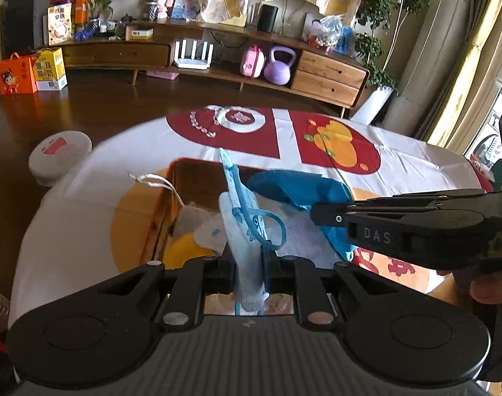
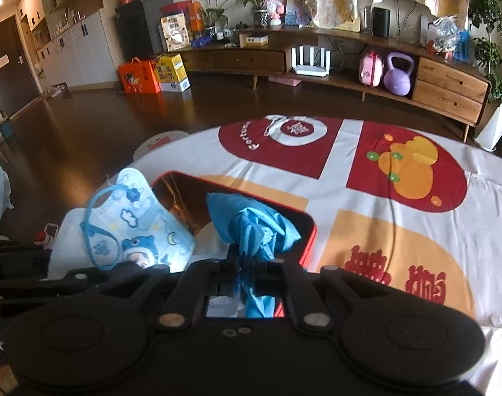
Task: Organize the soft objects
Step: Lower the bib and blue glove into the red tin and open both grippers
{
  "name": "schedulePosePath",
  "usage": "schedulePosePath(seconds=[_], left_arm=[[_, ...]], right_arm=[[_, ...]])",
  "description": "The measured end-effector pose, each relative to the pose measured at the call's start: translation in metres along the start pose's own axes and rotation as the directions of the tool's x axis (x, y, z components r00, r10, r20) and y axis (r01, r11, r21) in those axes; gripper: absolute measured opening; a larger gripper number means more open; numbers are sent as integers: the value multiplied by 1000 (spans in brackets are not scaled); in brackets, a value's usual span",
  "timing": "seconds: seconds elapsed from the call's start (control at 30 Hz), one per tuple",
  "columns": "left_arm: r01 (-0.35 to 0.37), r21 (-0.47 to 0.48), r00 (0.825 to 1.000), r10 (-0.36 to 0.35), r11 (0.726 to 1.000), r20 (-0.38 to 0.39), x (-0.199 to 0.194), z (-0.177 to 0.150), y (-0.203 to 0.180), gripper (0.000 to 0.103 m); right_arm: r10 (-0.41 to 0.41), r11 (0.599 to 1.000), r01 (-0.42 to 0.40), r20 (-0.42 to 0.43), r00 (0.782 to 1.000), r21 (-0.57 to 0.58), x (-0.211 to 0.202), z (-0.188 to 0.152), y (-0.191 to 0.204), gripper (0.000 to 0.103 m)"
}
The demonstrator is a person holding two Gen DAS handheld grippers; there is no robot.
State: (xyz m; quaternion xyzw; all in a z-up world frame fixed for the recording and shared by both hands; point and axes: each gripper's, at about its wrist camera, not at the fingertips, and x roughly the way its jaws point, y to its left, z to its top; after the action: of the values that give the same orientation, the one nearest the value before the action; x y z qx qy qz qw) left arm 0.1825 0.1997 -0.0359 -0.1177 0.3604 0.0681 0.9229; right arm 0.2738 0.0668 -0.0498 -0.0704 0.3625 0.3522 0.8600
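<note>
Left gripper [image 1: 249, 264]: I have it clamped on the face mask [image 1: 242, 224], just over the box [image 1: 198, 178].
Right gripper [image 2: 247, 264]: pinching the blue cloth [image 2: 251, 224], above the box.
Box: some soft items already inside.
Left: I judge both pieces not yet dropped in.

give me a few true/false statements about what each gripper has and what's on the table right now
1. The left gripper is shut on a printed child's face mask. True.
2. The right gripper holds a yellow sock. False: it pinches a crumpled blue cloth.
3. The blue cloth hangs over an open box with a red rim. True.
4. The tablecloth is plain white. False: it is white with red and orange panels and printed designs.
5. A purple kettlebell sits in the low wooden cabinet behind the table. True.
</note>
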Motion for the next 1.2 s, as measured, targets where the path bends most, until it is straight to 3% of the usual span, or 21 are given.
schedulePosePath(seconds=[0.43, 0.8, 0.9, 1.07, 1.2], left_arm=[[-6, 22, 998, 7, 1000, -55, 25, -9, -5, 16], [-30, 32, 997, 32, 999, -74, 23, -8, -7, 16], [-25, 28, 996, 27, 999, -80, 22, -7, -7, 26], [-22, 16, 997, 23, 1000, -71, 21, -7, -6, 52], [-19, 22, 998, 21, 1000, -58, 16, -7, -9, 60]], right_arm=[[18, 1000, -18, -18, 1000, -1, 0, -8, 2, 26], [24, 1000, -24, -27, 999, -4, -13, -15, 3, 38], [23, 1000, -23, -26, 999, 3, -17, -17, 1, 41], [22, 999, -22, -12, 1000, 28, -26, -19, -7, 42], [29, 999, -28, -8, 1000, 33, -33, -20, -10, 45]])
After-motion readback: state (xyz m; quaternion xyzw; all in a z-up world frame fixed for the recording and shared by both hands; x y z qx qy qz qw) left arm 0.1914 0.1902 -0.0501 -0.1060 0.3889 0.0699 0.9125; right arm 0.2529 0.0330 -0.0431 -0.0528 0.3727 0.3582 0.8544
